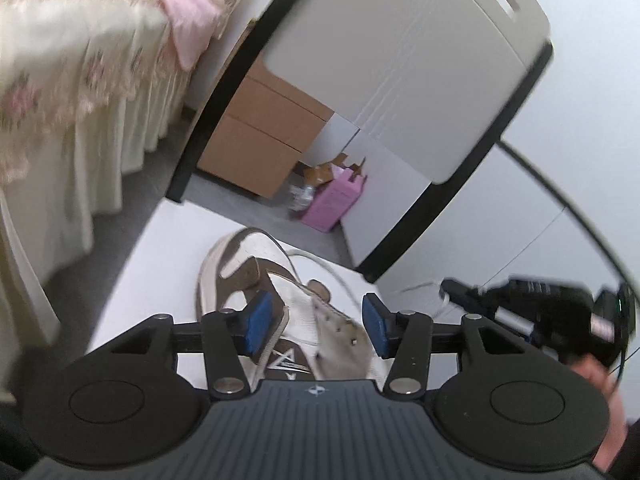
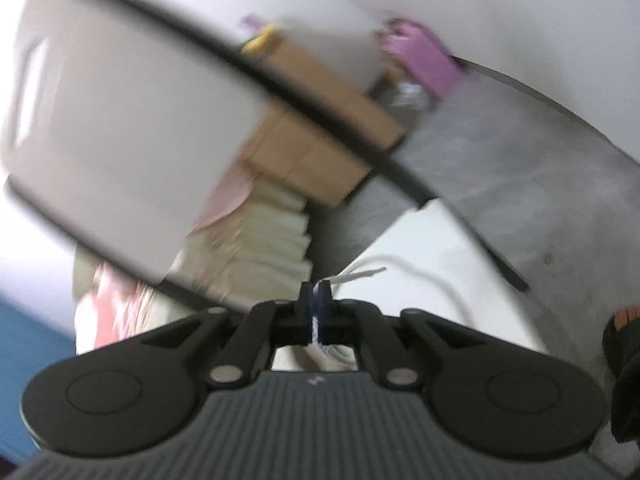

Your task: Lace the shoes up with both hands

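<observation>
Item: brown-and-white leather low-top sneaker [image 1: 256, 300], lying on the white tabletop [image 1: 152, 264]. Its long axis runs away from me, toe at the far end, tongue and eyelet rows nearest my left gripper [image 1: 318, 326].

Item: left gripper. Blue pads stand about half apart, straddling the eyelet area; nothing pinched between them. It sits directly over the shoe and is the nearer tool to the eyelets.

Item: right gripper [image 2: 316, 308]. Jaws fully closed on the off-white flat cotton shoelace [image 2: 360, 274], its frayed tip poking just past the pads. This gripper sits off to the shoe's right side, apart from it.

Item: lace run. It trails from the shoe's right eyelet row toward my right gripper.

Judgement: the coming move turns on carrying the lace tip leftward, back across to the eyelets under my left pads.
</observation>
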`<state>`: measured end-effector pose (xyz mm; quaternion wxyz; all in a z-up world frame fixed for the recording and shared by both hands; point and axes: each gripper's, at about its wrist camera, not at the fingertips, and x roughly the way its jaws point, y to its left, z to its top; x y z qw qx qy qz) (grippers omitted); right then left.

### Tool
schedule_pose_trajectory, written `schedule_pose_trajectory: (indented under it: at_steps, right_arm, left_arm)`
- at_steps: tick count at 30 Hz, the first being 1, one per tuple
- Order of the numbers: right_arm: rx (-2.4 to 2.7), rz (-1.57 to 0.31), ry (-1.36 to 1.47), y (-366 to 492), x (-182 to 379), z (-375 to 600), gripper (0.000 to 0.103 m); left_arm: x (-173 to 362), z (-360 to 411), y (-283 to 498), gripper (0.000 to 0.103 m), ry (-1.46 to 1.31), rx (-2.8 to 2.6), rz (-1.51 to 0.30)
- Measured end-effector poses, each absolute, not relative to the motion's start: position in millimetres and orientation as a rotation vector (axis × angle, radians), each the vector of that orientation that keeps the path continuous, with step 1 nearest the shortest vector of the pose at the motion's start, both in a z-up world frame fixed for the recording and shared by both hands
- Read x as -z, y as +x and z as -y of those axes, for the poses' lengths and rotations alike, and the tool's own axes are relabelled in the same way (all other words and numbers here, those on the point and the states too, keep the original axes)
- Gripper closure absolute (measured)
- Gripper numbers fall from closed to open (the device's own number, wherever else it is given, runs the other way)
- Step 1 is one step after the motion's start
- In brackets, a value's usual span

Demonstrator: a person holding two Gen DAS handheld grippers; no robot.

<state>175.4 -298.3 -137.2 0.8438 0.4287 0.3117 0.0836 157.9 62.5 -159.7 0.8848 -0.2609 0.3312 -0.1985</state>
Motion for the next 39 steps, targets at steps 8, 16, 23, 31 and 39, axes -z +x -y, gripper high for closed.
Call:
schedule_pose_trajectory:
  at_steps: [8,16,23,31,39]
  right_arm:
    - [-0.346,-0.69,0.671,128,115,243,0.1]
    - [-0.475,-0.648,0.43,104,100,204,0.1]
    - [-0.571,-0.625,0.331,92,99,190,0.1]
    - [-0.61,-0.669,0.304,90,108,189,0.1]
    - [-0.545,-0.715,0.435,95,118,212,0.095]
  left_arm:
    - [169,-83,157,0.047,-0.806,0.56,-0.711]
    - [191,-75,162,0.047,-1.007,0.713,-0.817]
    - [213,-73,171,0.049,-1.161,0.733,-0.895]
    - [210,-77,171,0.099,-1.133,0.651,-0.854]
    - [188,-71,166,0.1,-1.017,0.653,-0.743]
